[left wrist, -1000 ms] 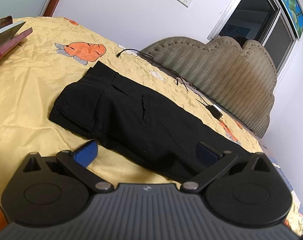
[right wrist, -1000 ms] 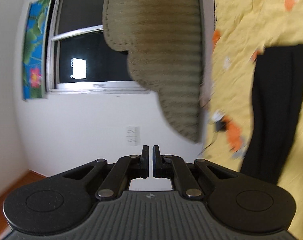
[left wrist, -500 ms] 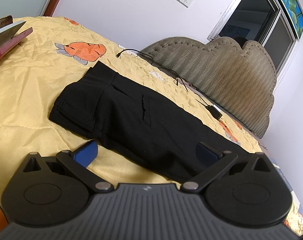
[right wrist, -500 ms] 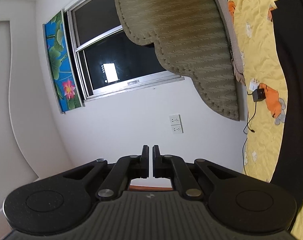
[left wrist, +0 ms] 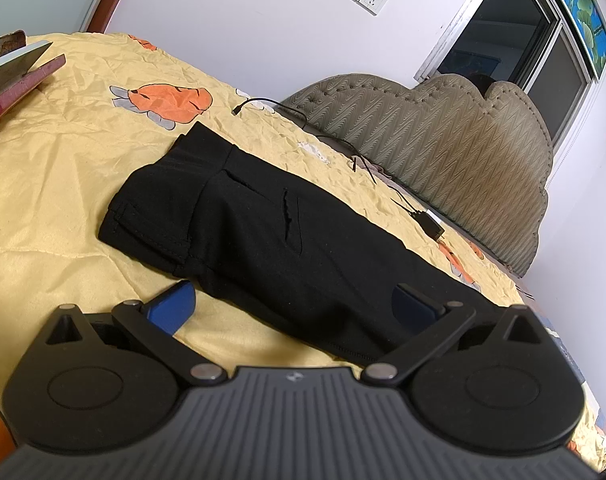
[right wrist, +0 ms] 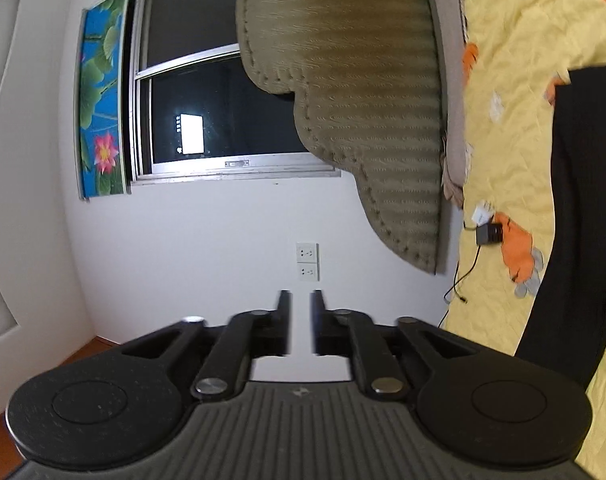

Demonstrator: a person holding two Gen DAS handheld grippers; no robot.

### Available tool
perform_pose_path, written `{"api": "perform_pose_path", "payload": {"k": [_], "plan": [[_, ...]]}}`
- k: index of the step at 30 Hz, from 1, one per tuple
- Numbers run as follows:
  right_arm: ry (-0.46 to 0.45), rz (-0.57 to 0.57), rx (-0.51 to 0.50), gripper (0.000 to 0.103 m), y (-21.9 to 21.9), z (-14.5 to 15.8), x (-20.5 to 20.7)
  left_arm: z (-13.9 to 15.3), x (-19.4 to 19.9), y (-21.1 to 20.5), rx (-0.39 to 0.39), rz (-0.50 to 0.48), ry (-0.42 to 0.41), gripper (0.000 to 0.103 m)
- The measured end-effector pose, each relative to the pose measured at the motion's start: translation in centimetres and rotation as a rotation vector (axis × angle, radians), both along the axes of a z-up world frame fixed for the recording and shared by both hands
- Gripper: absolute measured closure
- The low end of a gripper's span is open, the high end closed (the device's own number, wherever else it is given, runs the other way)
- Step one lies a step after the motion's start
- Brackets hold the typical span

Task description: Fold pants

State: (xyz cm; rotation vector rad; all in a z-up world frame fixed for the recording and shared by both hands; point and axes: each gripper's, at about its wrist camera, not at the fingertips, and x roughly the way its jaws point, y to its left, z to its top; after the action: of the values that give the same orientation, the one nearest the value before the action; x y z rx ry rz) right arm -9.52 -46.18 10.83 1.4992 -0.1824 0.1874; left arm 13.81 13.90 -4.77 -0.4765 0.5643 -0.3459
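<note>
Black pants point(left wrist: 263, 240) lie folded lengthwise on the yellow bedspread point(left wrist: 63, 168), waistband at the far left. My left gripper point(left wrist: 291, 304) hovers wide open over their near edge, blue pads either side, nothing pinched. In the right wrist view the pants point(right wrist: 583, 220) run along the right edge. My right gripper point(right wrist: 301, 320) points at the white wall, away from the bed; its jaws are opening with nothing between them.
A padded headboard point(left wrist: 443, 152) stands at the far side of the bed. A charger with its cable point(left wrist: 431, 226) lies on the bedspread near it. Books point(left wrist: 11, 72) sit at the left edge. Wall sockets point(right wrist: 308, 262) and a window point(right wrist: 207, 112) face the right gripper.
The right gripper's jaws, shut in both earlier frames, have parted. Its view has swung and blurred a little. The left gripper and the pants have not moved.
</note>
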Motion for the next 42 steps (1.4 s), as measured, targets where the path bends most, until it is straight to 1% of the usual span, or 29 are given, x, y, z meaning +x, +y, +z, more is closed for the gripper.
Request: {"api": "perform_pose_path", "payload": {"k": [1, 2, 3, 4, 5, 7, 8, 10, 11, 12, 14, 16, 21, 23, 29, 32, 34, 35, 37, 39, 40, 41, 42], "plan": [[0.040, 0.021, -0.011, 0.017, 0.0, 0.3, 0.3, 0.0, 0.0, 0.0, 0.000, 0.000, 0.000, 0.000], [0.084, 0.041, -0.006, 0.000, 0.0, 0.6, 0.6, 0.0, 0.0, -0.1, 0.000, 0.000, 0.000, 0.000], [0.095, 0.027, 0.011, 0.000, 0.2, 0.6, 0.5, 0.0, 0.0, -0.1, 0.000, 0.000, 0.000, 0.000], [0.071, 0.023, 0.006, 0.000, 0.5, 0.6, 0.4, 0.0, 0.0, 0.0, 0.000, 0.000, 0.000, 0.000], [0.058, 0.021, -0.024, 0.000, 0.6, 0.8, 0.4, 0.0, 0.0, -0.1, -0.001, 0.000, 0.000, 0.000], [0.078, 0.012, -0.097, 0.000, 0.9, 1.6, 0.3, 0.0, 0.0, 0.0, 0.000, 0.000, 0.000, 0.000], [0.084, 0.018, -0.103, 0.004, 1.0, 1.8, 0.2, 0.0, 0.0, -0.1, 0.000, 0.000, 0.000, 0.000], [0.075, 0.018, -0.110, 0.029, 1.2, 2.0, 0.1, 0.0, 0.0, -0.1, -0.001, 0.000, 0.000, 0.000], [0.096, 0.012, -0.124, 0.061, 1.3, 2.3, 0.0, 0.0, 0.0, 0.0, -0.001, 0.000, 0.000, 0.000], [0.125, 0.005, -0.147, 0.085, 1.5, 2.6, 0.0, 0.0, 0.0, 0.0, -0.001, 0.000, 0.000, 0.000], [0.129, -0.007, -0.169, 0.096, 1.9, 2.6, 0.1, 0.0, 0.0, 0.0, -0.001, 0.000, 0.000, 0.000], [0.102, -0.001, -0.153, 0.098, 2.2, 2.4, 0.1, 0.0, 0.0, 0.1, -0.001, 0.000, 0.000, 0.000], [0.049, -0.064, -0.130, 0.101, 2.6, 2.6, -0.6, 0.0, 0.0, 0.0, -0.002, 0.000, 0.000, 0.000], [0.033, -0.066, -0.093, 0.101, 2.5, 2.3, -0.8, 0.0, 0.0, 0.0, -0.002, 0.000, 0.000, 0.000], [-0.061, -0.040, 0.007, 0.102, 2.9, 1.5, -1.1, 0.0, -0.1, 0.0, -0.002, 0.001, 0.000, 0.000], [-0.082, -0.021, 0.007, 0.102, 3.4, 1.6, -1.0, 0.0, -0.1, 0.0, -0.002, 0.001, 0.000, 0.000], [-0.076, -0.011, -0.009, 0.102, 3.5, 1.9, -0.8, 0.0, 0.0, 0.1, -0.003, 0.001, 0.000, 0.000], [-0.068, -0.009, -0.017, 0.102, 3.5, 2.0, -0.7, 0.0, -0.1, 0.2, -0.004, 0.001, 0.000, 0.000], [-0.021, -0.039, -0.053, 0.102, 3.4, 2.3, -0.8, 0.0, -0.1, 0.2, -0.004, 0.001, 0.000, 0.000], [0.059, -0.043, -0.151, 0.102, 2.7, 2.8, -0.4, 0.0, -0.1, 0.2, -0.004, 0.001, 0.000, 0.000], [0.133, -0.054, -0.210, 0.102, 2.1, 2.8, -0.1, 0.0, -0.1, 0.2, -0.004, 0.001, 0.000, 0.000], [0.229, -0.087, -0.218, 0.100, 1.4, 2.2, 0.0, 0.0, -0.1, 0.1, -0.004, 0.001, 0.000, 0.000], [0.296, -0.103, -0.204, 0.099, 0.6, 1.4, 0.2, 0.0, -0.1, 0.1, -0.003, 0.001, 0.000, 0.000]]}}
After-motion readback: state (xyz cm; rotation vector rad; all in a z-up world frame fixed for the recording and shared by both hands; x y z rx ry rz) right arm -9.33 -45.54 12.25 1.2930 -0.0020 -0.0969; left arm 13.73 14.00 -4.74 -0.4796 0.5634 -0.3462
